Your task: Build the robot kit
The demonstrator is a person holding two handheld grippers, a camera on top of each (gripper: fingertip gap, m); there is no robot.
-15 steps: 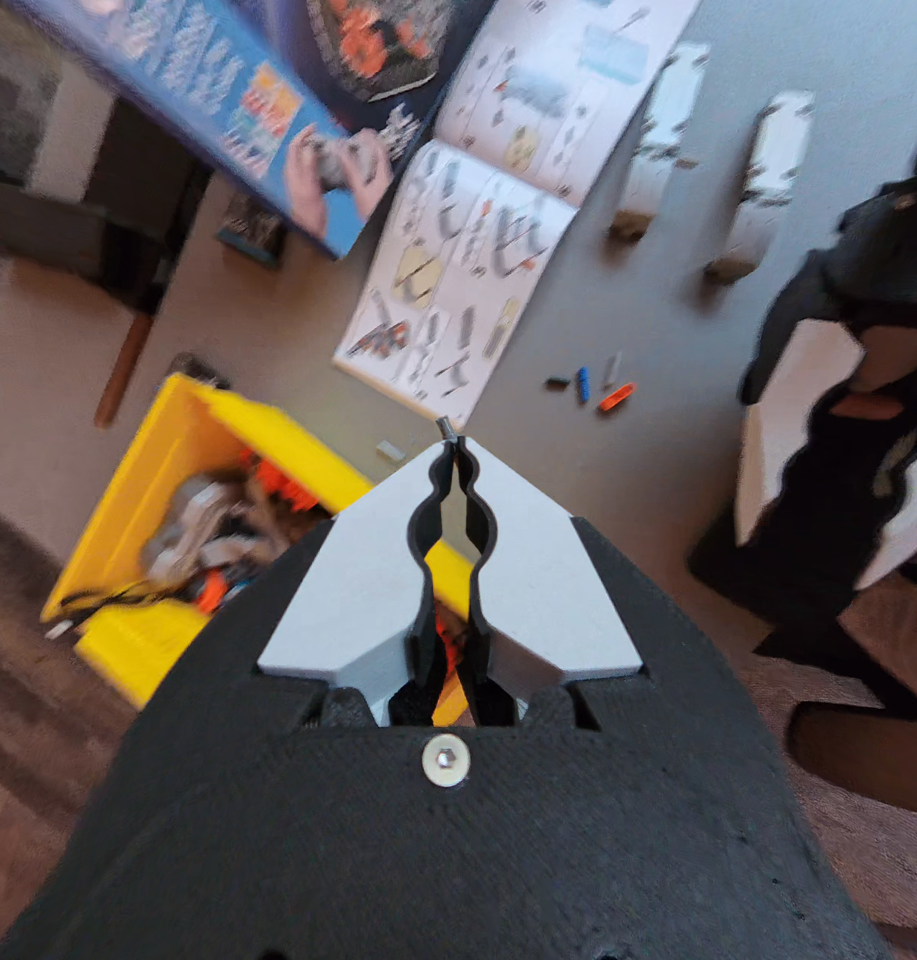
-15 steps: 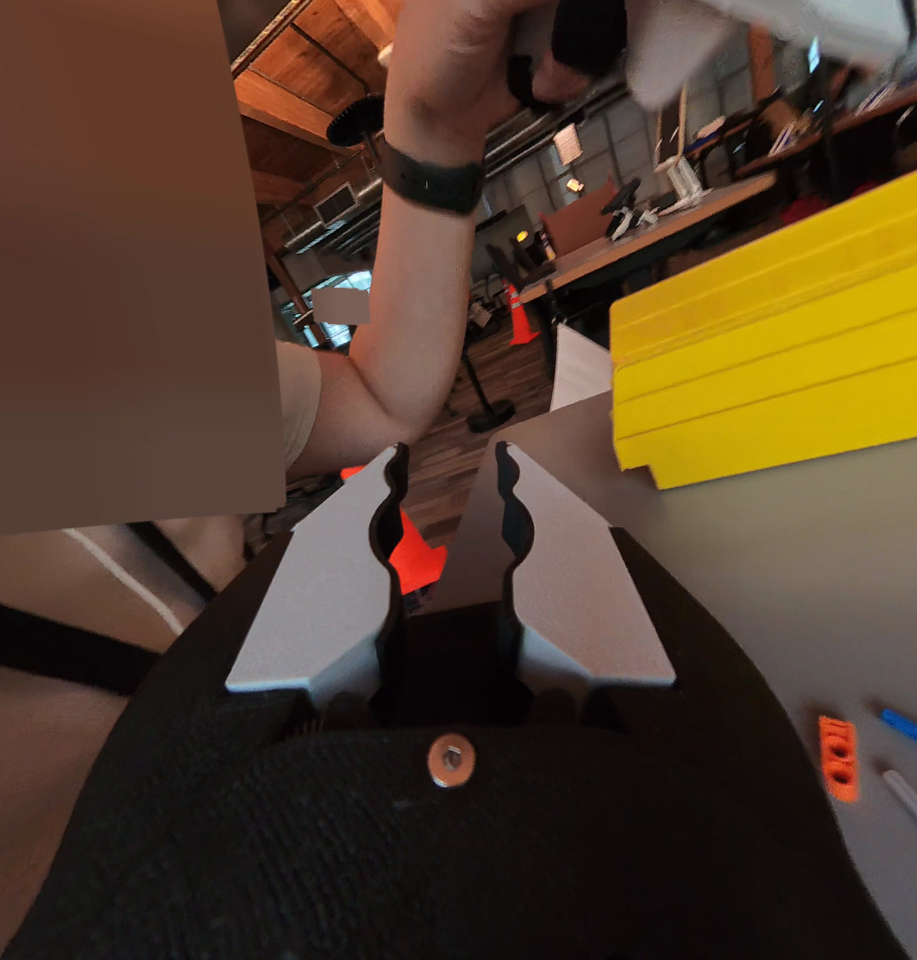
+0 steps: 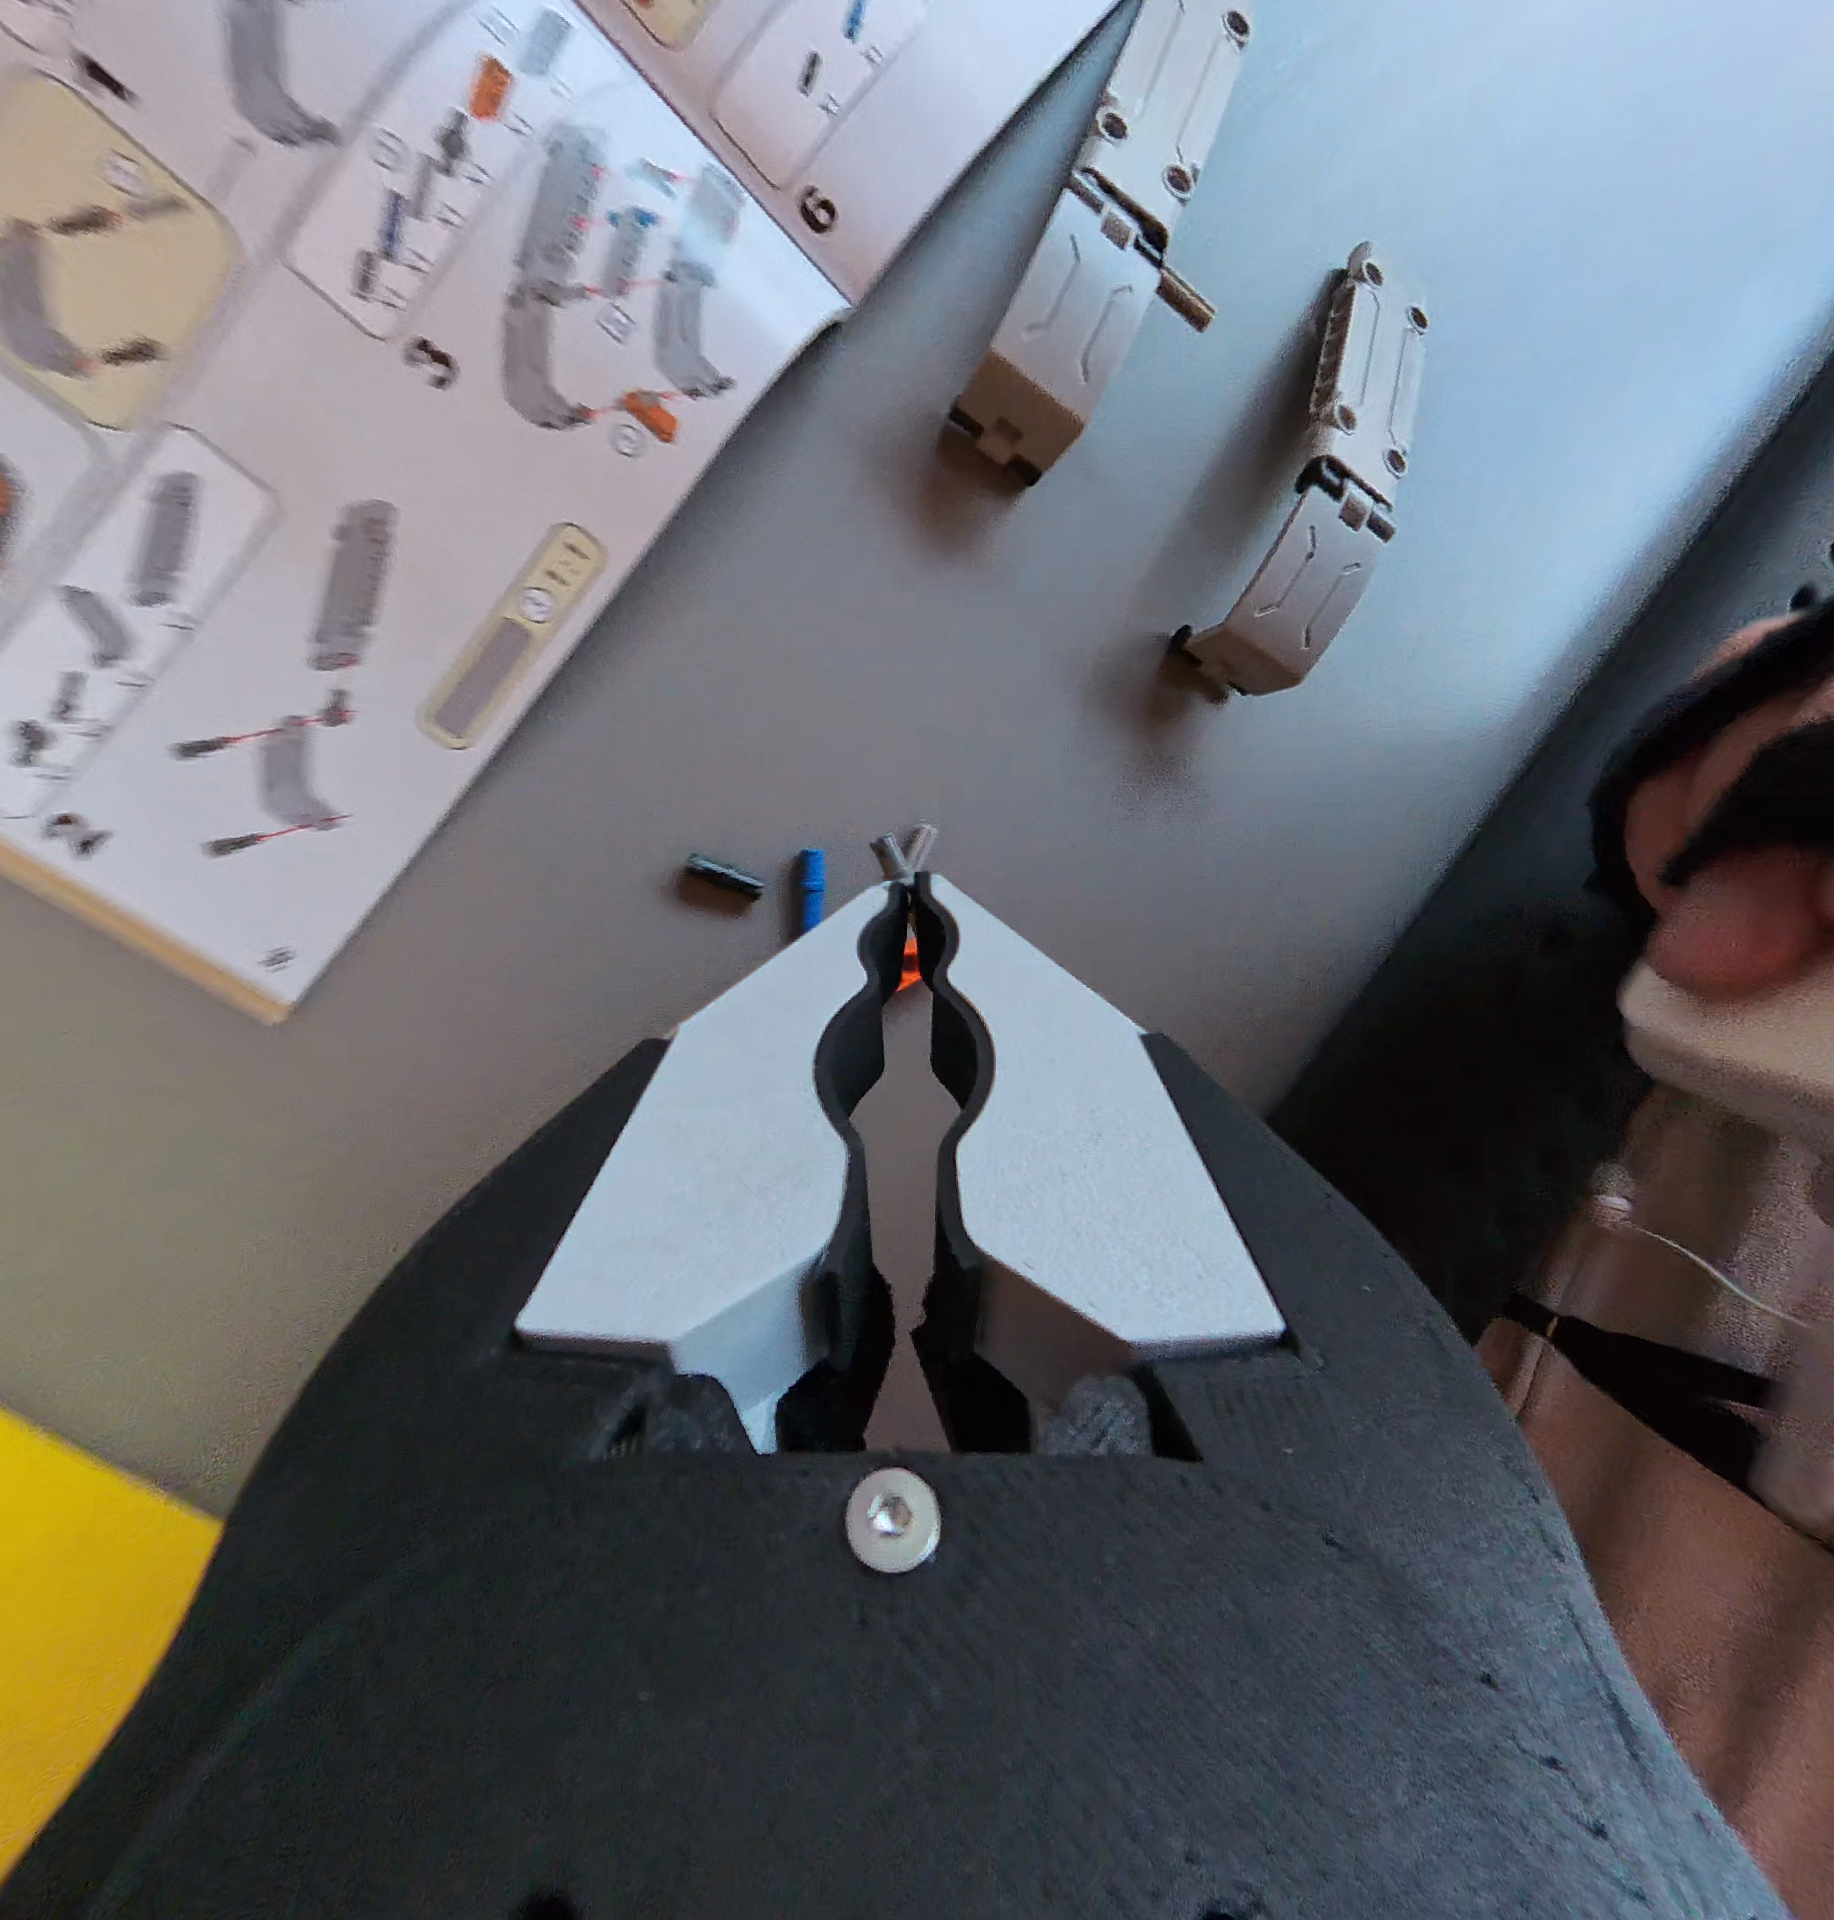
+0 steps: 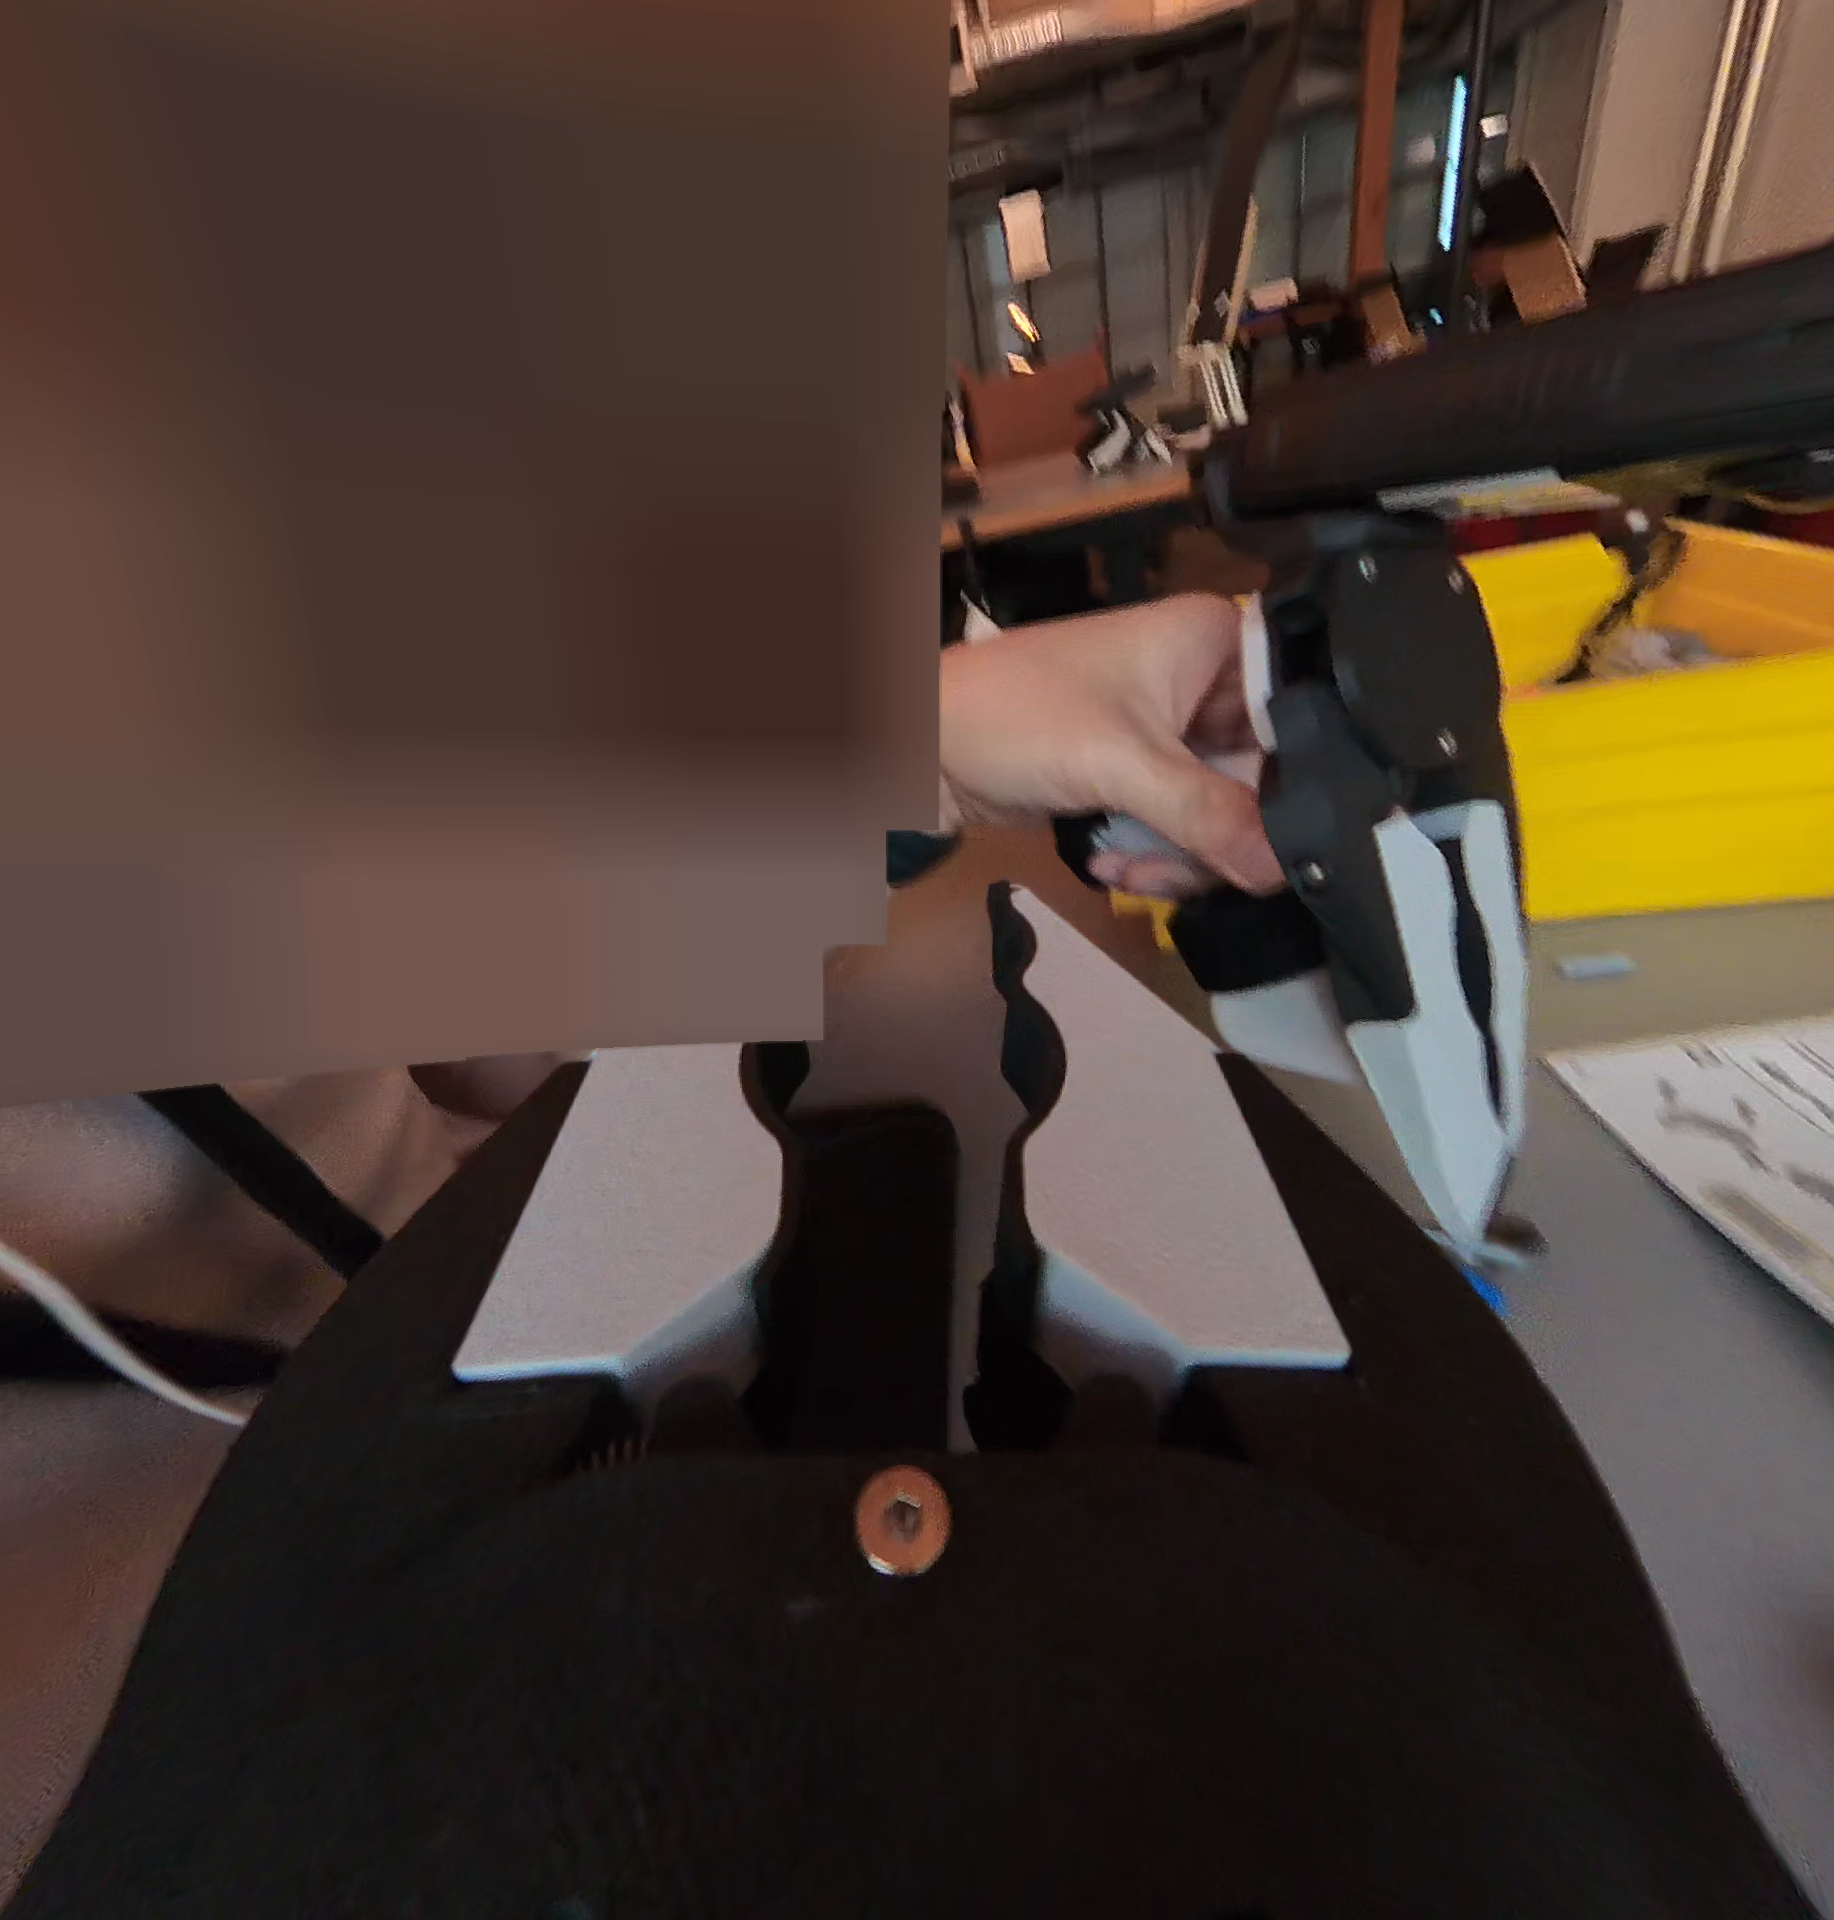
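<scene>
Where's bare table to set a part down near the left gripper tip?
Bare grey table lies between the instruction booklet and the two grey assemblies. Another patch sits below the booklet, above the yellow bin. Crowded at the left gripper tip: black pin, blue pin, grey pin.

My left gripper (image 3: 911,883) has pale grey fingers (image 3: 726,1153) with wavy black inner edges, seated in a rough black printed body. A silver hex screw (image 3: 892,1519) sits just behind the fingers. My right gripper (image 4: 954,1049) has the same build, its own screw (image 4: 902,1522) behind its fingers likewise.
</scene>
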